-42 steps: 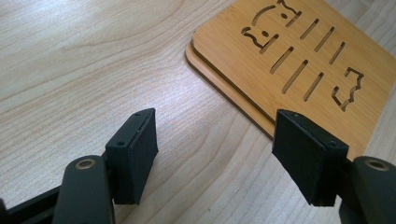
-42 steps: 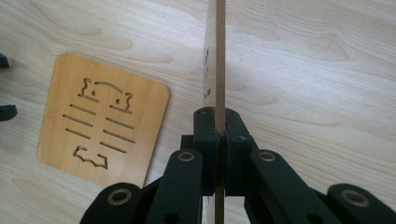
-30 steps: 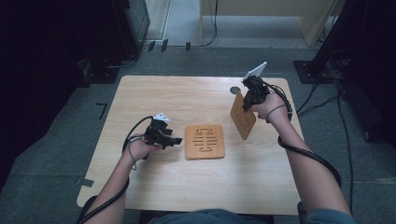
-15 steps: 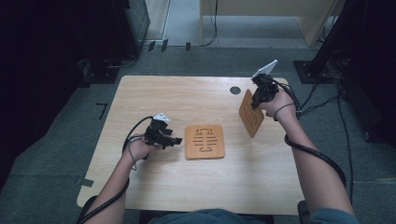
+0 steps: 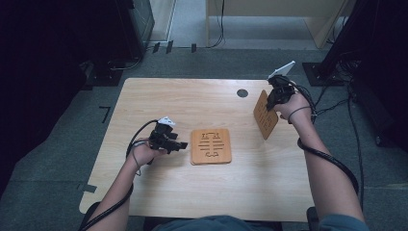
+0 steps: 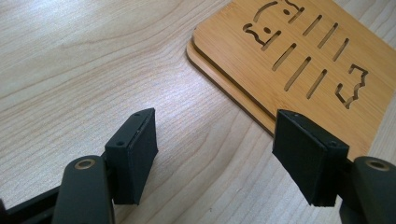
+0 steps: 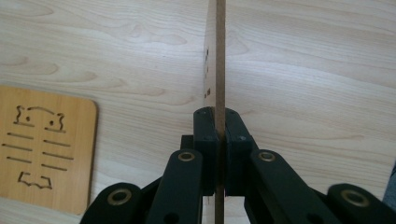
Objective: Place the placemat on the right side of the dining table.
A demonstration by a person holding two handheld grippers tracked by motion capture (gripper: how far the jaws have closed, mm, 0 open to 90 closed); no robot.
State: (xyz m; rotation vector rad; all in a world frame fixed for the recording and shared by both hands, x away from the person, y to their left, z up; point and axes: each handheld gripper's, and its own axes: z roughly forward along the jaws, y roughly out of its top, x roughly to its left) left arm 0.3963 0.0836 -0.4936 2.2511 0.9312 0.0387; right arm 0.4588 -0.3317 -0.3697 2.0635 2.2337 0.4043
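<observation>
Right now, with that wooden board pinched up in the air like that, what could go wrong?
The right gripper pinches the lifted board only by one thin edge, so it could swivel or slip out and drop onto the table. The left gripper sits open beside the stacked boards, its jaws close to their corner; a small nudge might push that stack askew. Setting the lifted board down carelessly could also knock the stack.

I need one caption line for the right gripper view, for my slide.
Right gripper clamps a thin wooden board on edge above the table; stacked slotted boards lie flat beside it.
</observation>
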